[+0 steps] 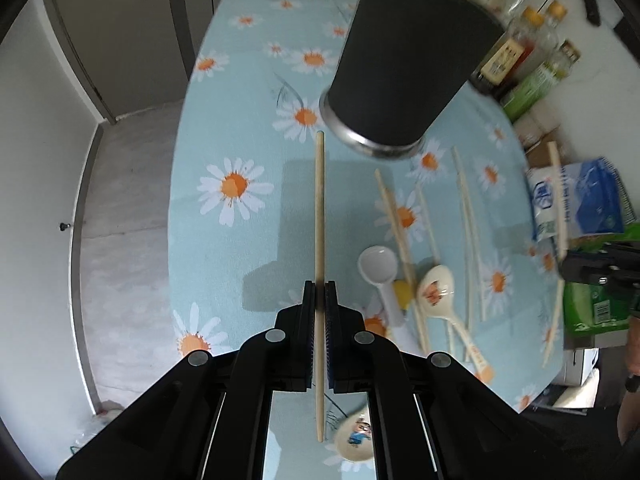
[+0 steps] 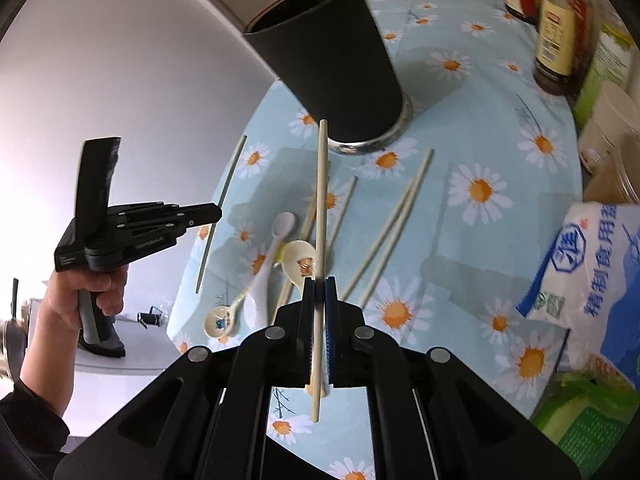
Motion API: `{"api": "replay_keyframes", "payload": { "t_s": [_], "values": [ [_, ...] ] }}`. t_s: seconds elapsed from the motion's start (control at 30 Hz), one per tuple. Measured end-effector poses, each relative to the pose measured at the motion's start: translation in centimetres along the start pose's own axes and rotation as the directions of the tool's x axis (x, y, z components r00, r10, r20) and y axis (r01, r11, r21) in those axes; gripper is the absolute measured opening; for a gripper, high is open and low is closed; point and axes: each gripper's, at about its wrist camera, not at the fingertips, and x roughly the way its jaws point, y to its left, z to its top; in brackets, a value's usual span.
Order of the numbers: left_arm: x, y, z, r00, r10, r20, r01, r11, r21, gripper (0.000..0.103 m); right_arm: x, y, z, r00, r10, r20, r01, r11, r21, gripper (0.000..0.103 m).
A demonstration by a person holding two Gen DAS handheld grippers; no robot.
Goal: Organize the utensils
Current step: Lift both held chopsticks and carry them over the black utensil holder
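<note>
In the left wrist view my left gripper [image 1: 319, 286] is shut on a pale wooden chopstick [image 1: 319, 200], held above the daisy tablecloth [image 1: 236, 240]. Its tip points near the base of the tall black utensil cup [image 1: 412, 60]. The right gripper [image 2: 319, 282] is shut on a second chopstick [image 2: 321, 200] aimed at the same cup [image 2: 332, 60]. Beneath lie a white spoon [image 2: 276, 240], a cream cartoon spoon [image 2: 302, 264], a small spoon [image 2: 220, 322] and several loose chopsticks [image 2: 384, 232]. The left gripper [image 2: 216, 212] also shows at the left of the right wrist view, held by a hand.
Sauce bottles [image 2: 556, 32] and jars [image 2: 608, 120] line the table's far right side. A blue-and-white salt bag [image 2: 592, 264] and a green packet [image 2: 588, 420] sit near the right edge. The table's left edge [image 1: 176, 184] drops to a grey floor.
</note>
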Motion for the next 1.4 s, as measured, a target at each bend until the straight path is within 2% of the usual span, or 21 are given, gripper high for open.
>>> {"api": "replay_keyframes", "payload": {
  "t_s": [0.17,0.33,0.57,0.73,0.9,0.97,1.0,1.07,1.1,1.2,1.27,1.4],
  "values": [
    [-2.3,-0.6,-0.3,0.997,-0.042,0.071,0.044,0.999,-0.029,0.003,-0.3,1.1,0.9,0.999,0.024,0.032,-0.023,0.999,-0.045,0.006],
    [-5.0,-1.7,0.0,0.981,-0.091,0.171,0.098,0.995,-0.036,0.003,-0.9,2.0,2.6,0.994,0.068,0.089,-0.061,0.995,-0.074,0.006],
    [-8.4,-3.7,1.9,0.934,-0.151,0.324,0.165,0.986,-0.015,0.003,-3.0,3.1,5.7,0.975,0.096,0.200,-0.077,0.992,-0.102,0.006],
    [-10.3,-4.5,4.0,0.883,-0.178,0.434,0.185,0.982,0.027,0.003,-5.7,3.8,8.0,0.940,0.067,0.334,-0.024,0.991,-0.131,0.006],
    [-11.5,-4.6,5.9,0.837,-0.203,0.508,0.205,0.977,0.052,0.003,-7.5,4.1,10.0,0.902,0.078,0.425,-0.018,0.989,-0.145,0.006],
    [-11.7,-4.5,6.8,0.820,-0.210,0.533,0.212,0.976,0.059,0.003,-7.8,4.2,10.7,0.877,0.065,0.476,0.010,0.988,-0.155,0.006],
    [-11.8,-4.4,7.2,0.806,-0.210,0.554,0.212,0.975,0.061,0.003,-8.2,4.3,11.0,0.866,0.061,0.496,0.018,0.988,-0.154,0.006],
    [-11.9,-4.3,8.0,0.786,-0.210,0.581,0.214,0.975,0.063,0.003,-8.9,4.1,11.7,0.838,0.067,0.542,0.009,0.991,-0.137,0.006],
    [-11.9,-4.2,8.4,0.778,-0.211,0.592,0.217,0.974,0.061,0.003,-9.4,3.9,12.0,0.816,0.074,0.573,-0.003,0.992,-0.124,0.006],
    [-12.5,-4.0,9.3,0.737,-0.224,0.638,0.232,0.970,0.073,0.003,-10.7,4.0,13.1,0.774,0.080,0.628,-0.005,0.993,-0.120,0.006],
    [-12.9,-3.9,10.0,0.700,-0.227,0.677,0.237,0.968,0.080,0.003,-11.4,4.2,13.6,0.757,0.089,0.647,-0.010,0.992,-0.125,0.006],
    [-13.2,-3.7,11.0,0.638,-0.225,0.736,0.244,0.966,0.084,0.003,-11.6,3.9,14.9,0.729,0.114,0.675,-0.036,0.991,-0.128,0.006]
  ]
}}
